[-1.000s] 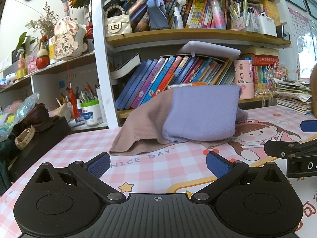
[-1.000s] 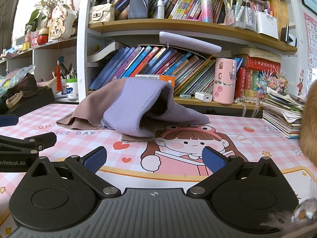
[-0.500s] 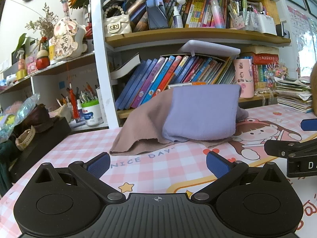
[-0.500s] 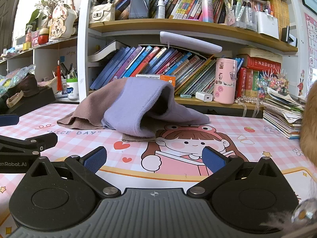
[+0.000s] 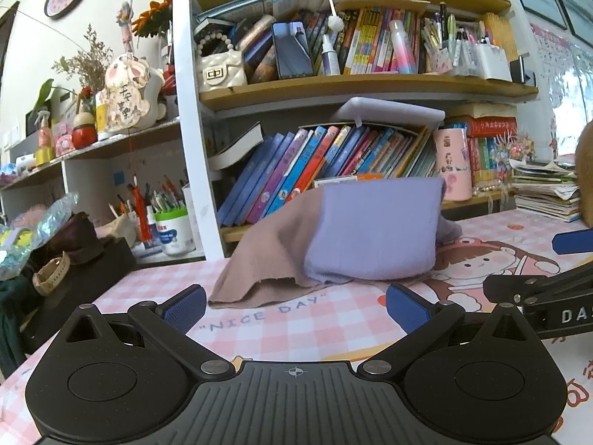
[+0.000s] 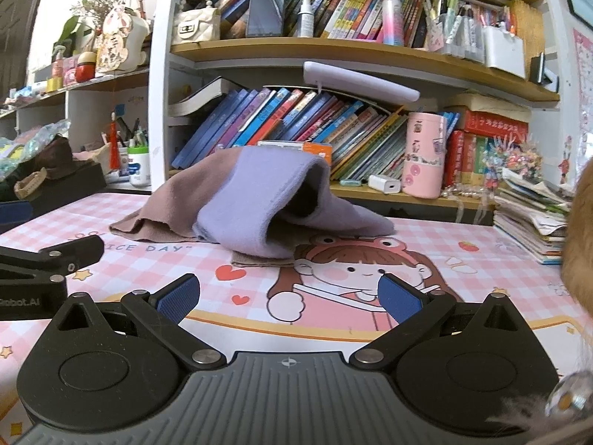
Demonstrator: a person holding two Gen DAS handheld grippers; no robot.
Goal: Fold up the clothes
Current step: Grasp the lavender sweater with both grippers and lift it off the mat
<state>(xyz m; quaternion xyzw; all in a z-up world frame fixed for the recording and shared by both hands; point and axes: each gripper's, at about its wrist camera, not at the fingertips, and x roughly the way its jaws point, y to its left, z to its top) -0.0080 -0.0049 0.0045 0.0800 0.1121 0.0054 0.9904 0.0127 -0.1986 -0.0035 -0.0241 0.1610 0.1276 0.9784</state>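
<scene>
Nearest to each camera, the left gripper (image 5: pixel 294 302) and the right gripper (image 6: pixel 289 296) both stand wide open and hold nothing, low over the pink checked mat (image 5: pixel 281 330) and a little short of the clothes. Further on lies the task's thing: a lilac garment (image 6: pixel 259 200) draped in a raised hump over a brown garment (image 5: pixel 267 244), which spreads flat to the left. Behind them stands the crowded bookshelf (image 6: pixel 296 52). I judge that the step in hand is the approach for a first grasp. To do it well, each gripper should take one free hem edge, pinching a single layer only, then lift gently so the hump flattens and does not drag the brown cloth.
</scene>
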